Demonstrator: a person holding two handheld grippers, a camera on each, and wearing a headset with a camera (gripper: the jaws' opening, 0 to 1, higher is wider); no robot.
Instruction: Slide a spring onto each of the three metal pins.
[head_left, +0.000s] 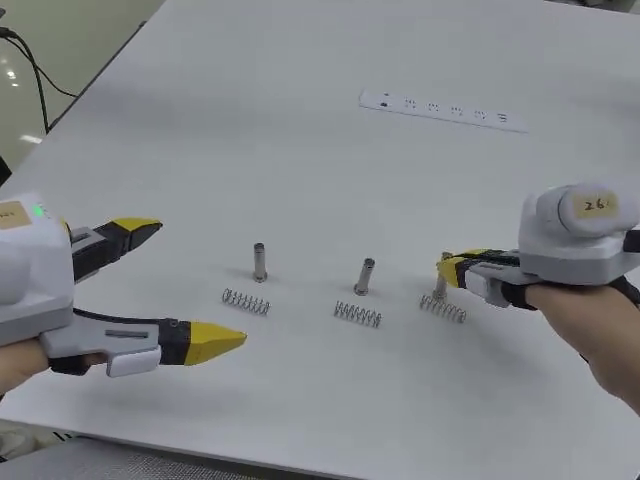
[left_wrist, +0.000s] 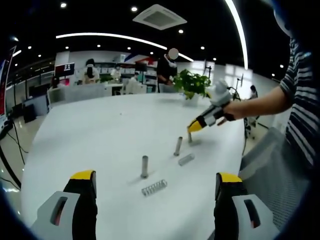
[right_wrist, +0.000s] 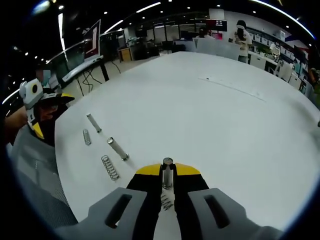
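Rightmost pin in clenched right hand-held gripper marked "26"; left hand-held gripper released.

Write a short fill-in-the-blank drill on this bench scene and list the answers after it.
The table holds ___ upright metal pins.
The springs lie on the table, ___ of them on a pin.
The left gripper has its jaws ___.
The right gripper is shut on a ___.
Missing words: three; none; open; pin.
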